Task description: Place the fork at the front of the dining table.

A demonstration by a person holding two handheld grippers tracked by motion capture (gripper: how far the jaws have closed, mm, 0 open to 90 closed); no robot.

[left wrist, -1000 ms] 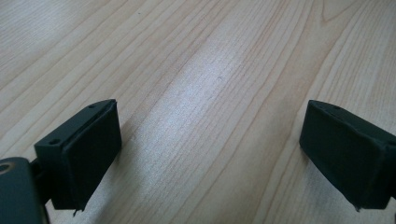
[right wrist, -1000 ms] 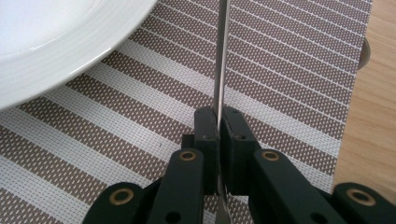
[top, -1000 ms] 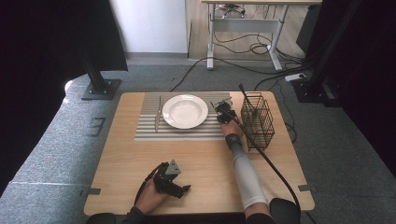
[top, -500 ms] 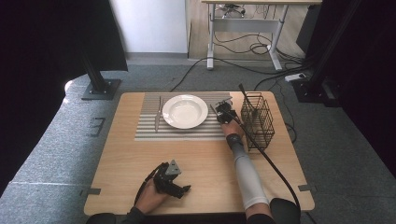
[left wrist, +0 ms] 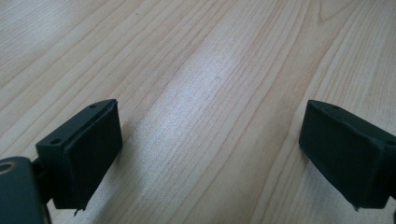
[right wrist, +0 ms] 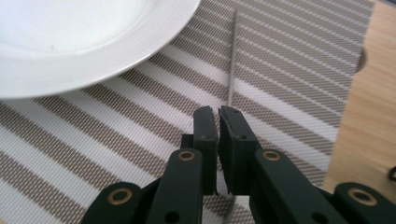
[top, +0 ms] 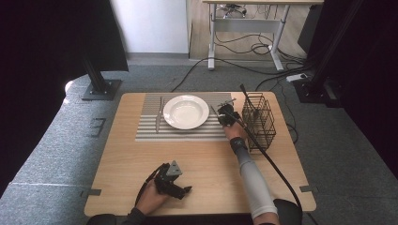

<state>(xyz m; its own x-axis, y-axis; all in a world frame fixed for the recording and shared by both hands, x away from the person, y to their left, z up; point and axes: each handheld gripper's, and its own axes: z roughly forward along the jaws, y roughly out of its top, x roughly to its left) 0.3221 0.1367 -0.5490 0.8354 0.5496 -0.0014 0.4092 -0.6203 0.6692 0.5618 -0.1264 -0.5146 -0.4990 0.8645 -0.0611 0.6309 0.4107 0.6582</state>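
The right tool, clamped on a thin metal utensil, probably a fork, just beside the plate, should lower it flat onto the striped placemat before releasing.

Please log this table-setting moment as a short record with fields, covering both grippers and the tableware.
right gripper: shut on a thin metal utensil, held over the placemat right of the plate
utensil type: cannot tell, its end is hidden
left gripper: open, nothing between the jaws, low over bare table
knife: lying on the placemat, left of the plate
basket: black wire, at the table's right side, beside the right gripper
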